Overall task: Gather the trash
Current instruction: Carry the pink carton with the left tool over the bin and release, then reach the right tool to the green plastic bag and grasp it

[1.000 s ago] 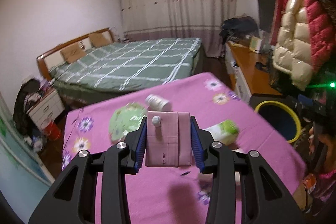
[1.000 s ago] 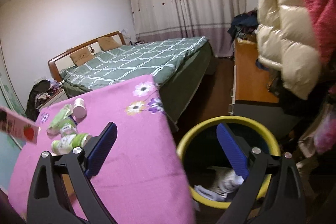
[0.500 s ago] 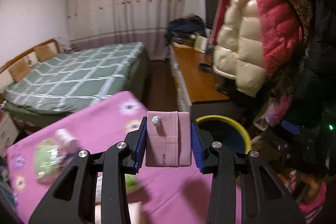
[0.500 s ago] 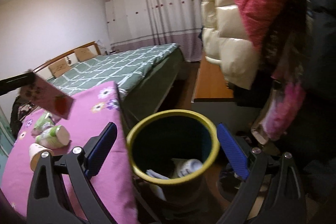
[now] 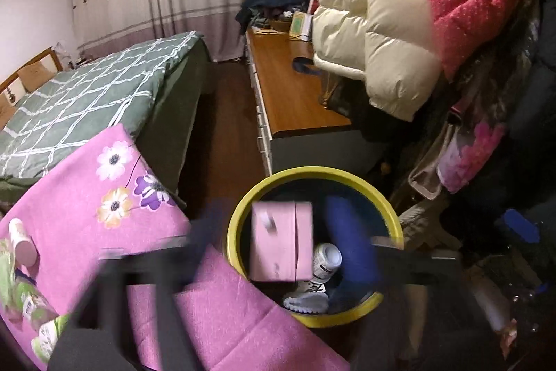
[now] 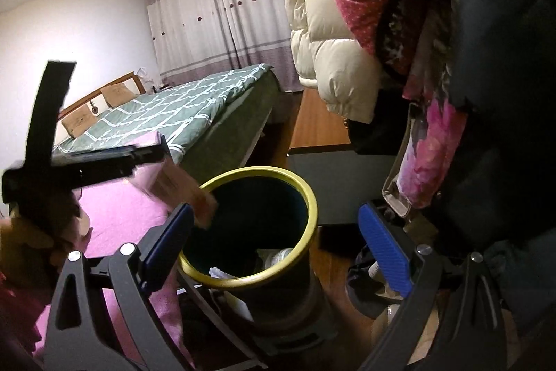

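Both wrist views above bin (image 5: 314,319)

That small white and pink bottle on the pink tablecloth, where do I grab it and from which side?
Grip the bottle across the middle of its round body, coming down from above with the fingers straddling its long axis. It seems to lie on its side on the pink tablecloth, and green wrappers crowd its near end.
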{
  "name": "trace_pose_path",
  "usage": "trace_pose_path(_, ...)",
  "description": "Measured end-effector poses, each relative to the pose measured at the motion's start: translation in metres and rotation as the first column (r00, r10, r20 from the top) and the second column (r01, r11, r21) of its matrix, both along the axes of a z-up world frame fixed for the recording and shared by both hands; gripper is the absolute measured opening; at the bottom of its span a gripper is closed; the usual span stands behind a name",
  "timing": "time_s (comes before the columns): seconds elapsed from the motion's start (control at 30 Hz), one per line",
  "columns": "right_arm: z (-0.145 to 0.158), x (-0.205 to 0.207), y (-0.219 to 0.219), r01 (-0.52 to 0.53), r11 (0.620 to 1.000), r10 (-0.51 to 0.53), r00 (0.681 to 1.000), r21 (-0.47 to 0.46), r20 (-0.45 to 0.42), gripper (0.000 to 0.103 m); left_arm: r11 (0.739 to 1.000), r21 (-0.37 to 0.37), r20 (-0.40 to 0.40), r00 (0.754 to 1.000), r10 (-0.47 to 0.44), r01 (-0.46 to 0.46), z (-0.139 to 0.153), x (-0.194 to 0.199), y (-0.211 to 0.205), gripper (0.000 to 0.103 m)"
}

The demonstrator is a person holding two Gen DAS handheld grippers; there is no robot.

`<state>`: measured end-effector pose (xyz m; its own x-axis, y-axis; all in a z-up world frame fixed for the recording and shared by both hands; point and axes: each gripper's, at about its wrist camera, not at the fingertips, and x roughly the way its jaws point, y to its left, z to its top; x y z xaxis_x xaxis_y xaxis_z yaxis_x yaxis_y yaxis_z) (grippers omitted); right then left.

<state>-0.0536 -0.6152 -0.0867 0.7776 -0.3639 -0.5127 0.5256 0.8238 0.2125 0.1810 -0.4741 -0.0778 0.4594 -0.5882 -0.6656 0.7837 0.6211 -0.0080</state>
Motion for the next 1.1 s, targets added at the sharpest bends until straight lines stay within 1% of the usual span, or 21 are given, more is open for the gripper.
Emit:
trace_pose_path(0.1,-0.003,0.004,0.003,-0.008,1.0,0.008,1.0,0.004,-0.008,0.092,0.999,-0.033,0.023,1.0,0.013,-0.013,0.014,-0.005,0.022,0.088)
trace_pose_path(0.23,-0.004,0.017,0.012,-0.044,0.999,0.044,0.999,0.009,-0.019,0.092,0.992,-0.103,0.053,0.995,0.079,-0.073,0.046,-0.006,0.077,0.091)
trace_pose_path(0.27,-0.005,0.02,0.015,-0.054,0.998,0.055,0.998,0.01,-0.022,0.092,0.987,-0.12,0.067,0.991,0.112,-0.103,0.054,-0.006,0.095,0.092)
trace_pose_path(0.33,-0.006,0.031,0.022,-0.081,0.997,0.081,0.996,0.011,-0.032,0.092,0.974,-0.157,0.093,0.979,0.182,-0.166,0.066,-0.006,0.134,0.093)
trace_pose_path(0.4,-0.006,0.044,0.032,-0.113,0.994,0.113,0.993,0.002,-0.045,0.092,0.955,-0.178,0.118,0.958,0.26,-0.237,0.075,-0.004,0.175,0.094)
trace_pose_path(0.5,-0.006,0.059,0.046,-0.15,0.989,0.149,0.987,-0.002,-0.058,0.092,0.906,-0.199,0.132,0.906,0.402,-0.373,0.08,0.002,0.247,0.094)
trace_pose_path(0.53,-0.005,0.067,0.054,-0.169,0.986,0.168,0.984,-0.006,-0.063,0.092,0.875,-0.204,0.132,0.873,0.469,-0.439,0.078,0.005,0.28,0.095)
trace_pose_path(0.57,-0.004,0.075,0.062,-0.19,0.982,0.189,0.98,-0.012,-0.069,0.092,0.851,-0.209,0.134,0.848,0.513,-0.481,0.076,0.007,0.302,0.095)
trace_pose_path(0.6,-0.003,0.08,0.067,-0.202,0.979,0.2,0.977,-0.016,-0.072,0.092,0.818,-0.216,0.137,0.813,0.566,-0.533,0.072,0.01,0.329,0.096)
trace_pose_path(0.63,0.0,0.092,0.078,-0.231,0.973,0.229,0.97,-0.024,-0.076,0.092,0.794,-0.217,0.135,0.789,0.6,-0.567,0.068,0.013,0.347,0.096)
trace_pose_path(0.67,0.002,0.099,0.085,-0.25,0.968,0.247,0.966,-0.026,-0.077,0.092,0.76,-0.212,0.126,0.754,0.644,-0.614,0.061,0.019,0.372,0.096)
trace_pose_path(0.73,0.006,0.116,0.101,-0.294,0.955,0.291,0.953,-0.033,-0.079,0.092,0.675,-0.217,0.106,0.67,0.734,-0.705,0.045,0.032,0.422,0.096)
trace_pose_path(0.8,0.012,0.137,0.119,-0.34,0.939,0.336,0.938,-0.045,-0.084,0.092,0.604,-0.21,0.112,0.595,0.796,-0.769,0.031,0.042,0.456,0.096)
trace_pose_path(0.83,0.016,0.151,0.131,-0.373,0.927,0.369,0.926,-0.042,-0.082,0.092,0.553,-0.194,0.115,0.541,0.833,-0.81,0.022,0.05,0.476,0.096)
trace_pose_path(0.9,0.025,0.179,0.157,-0.437,0.899,0.432,0.898,-0.043,-0.08,0.092,0.465,-0.188,0.1,0.454,0.885,-0.865,0.005,0.064,0.516,0.096)
trace_pose_path(0.93,0.028,0.187,0.166,-0.451,0.891,0.446,0.891,-0.048,-0.083,0.092,0.431,-0.179,0.093,0.421,0.902,-0.885,-0.001,0.07,0.531,0.096)
trace_pose_path(0.97,0.031,0.2,0.179,-0.472,0.88,0.467,0.88,-0.057,-0.089,0.092,0.408,-0.166,0.089,0.398,0.913,-0.898,-0.006,0.074,0.541,0.096)
trace_pose_path(1.0,0.034,0.21,0.19,-0.491,0.869,0.485,0.87,-0.061,-0.093,0.092,0.378,-0.155,0.088,0.368,0.926,-0.913,-0.011,0.079,0.553,0.096)
trace_pose_path(1.03,0.039,0.23,0.21,-0.531,0.845,0.525,0.846,-0.058,-0.096,0.092,0.359,-0.156,0.091,0.349,0.933,-0.92,-0.013,0.081,0.56,0.096)
trace_pose_path(1.07,0.041,0.239,0.22,-0.548,0.835,0.541,0.835,-0.055,-0.101,0.092,0.346,-0.152,0.098,0.334,0.938,-0.926,-0.015,0.082,0.564,0.096)
trace_pose_path(1.1,0.044,0.256,0.238,-0.584,0.81,0.577,0.81,-0.05,-0.109,0.092,0.329,-0.145,0.106,0.316,0.943,-0.933,-0.018,0.083,0.569,0.096)
